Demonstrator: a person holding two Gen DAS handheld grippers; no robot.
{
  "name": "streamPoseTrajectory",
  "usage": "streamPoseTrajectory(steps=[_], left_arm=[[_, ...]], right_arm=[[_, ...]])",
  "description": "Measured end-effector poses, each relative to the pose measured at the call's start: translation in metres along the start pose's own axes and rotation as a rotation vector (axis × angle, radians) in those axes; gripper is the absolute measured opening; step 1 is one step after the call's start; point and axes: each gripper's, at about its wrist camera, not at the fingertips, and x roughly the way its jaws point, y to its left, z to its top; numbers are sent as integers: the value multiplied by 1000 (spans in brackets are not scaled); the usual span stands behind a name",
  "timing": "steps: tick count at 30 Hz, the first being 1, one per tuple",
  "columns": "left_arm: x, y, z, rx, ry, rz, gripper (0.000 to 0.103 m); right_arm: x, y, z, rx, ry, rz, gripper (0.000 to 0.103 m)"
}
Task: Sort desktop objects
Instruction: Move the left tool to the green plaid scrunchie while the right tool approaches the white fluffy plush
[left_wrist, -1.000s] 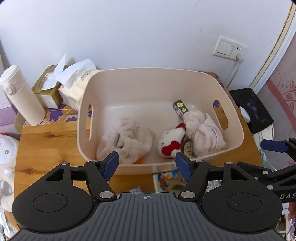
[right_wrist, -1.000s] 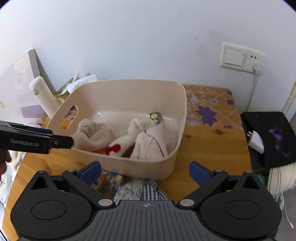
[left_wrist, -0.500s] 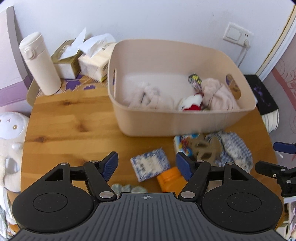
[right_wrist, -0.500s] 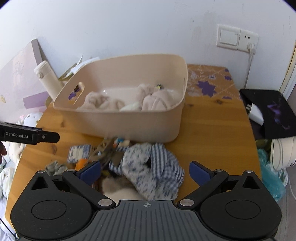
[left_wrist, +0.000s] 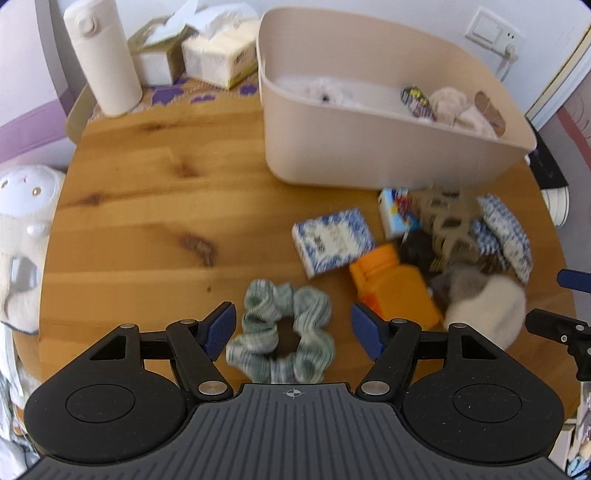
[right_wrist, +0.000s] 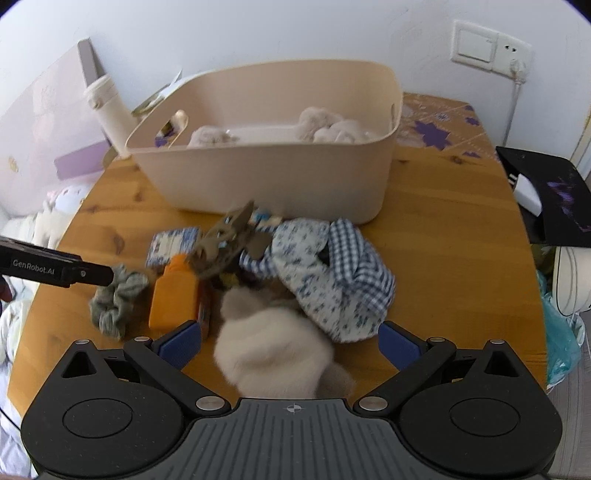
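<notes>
- Your left hand-held gripper (left_wrist: 291, 329) is spread, straddling the grey-green ribbed fabric scrunchie (left_wrist: 281, 332); lower squarely, then clamp its near loop.
- Your right hand-held gripper (right_wrist: 290, 345), also spread, holds nothing above the cream fluffy plush (right_wrist: 273, 350).

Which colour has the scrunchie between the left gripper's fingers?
The scrunchie is pale grey-green with lighter stripes, seen best in the left wrist view.

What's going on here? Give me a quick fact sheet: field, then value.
Left gripper: open, fingers either side of the green scrunchie
Right gripper: open, over the cream fluffy cloth
Bin: beige, already holds fluffy cloths
Loose pile on table: orange bottle, tissue pack, tan hair claw, blue patterned cloth
Back left corner: white flask, tissue boxes
</notes>
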Motion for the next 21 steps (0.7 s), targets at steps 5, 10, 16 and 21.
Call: streamPoseTrajectory(steps=[5, 10, 16, 21], left_arm=[[11, 2, -10, 12, 35, 28, 70], [24, 2, -16, 18, 69, 49, 70], [37, 3, -16, 20, 90, 55, 70], [43, 2, -14, 13, 81, 71, 78]], right_arm=[[10, 6, -11, -25, 39, -17, 103], [22, 10, -20, -35, 66, -15, 103], [40, 11, -26, -49, 90, -25, 103], [48, 14, -29, -67, 84, -27, 103]])
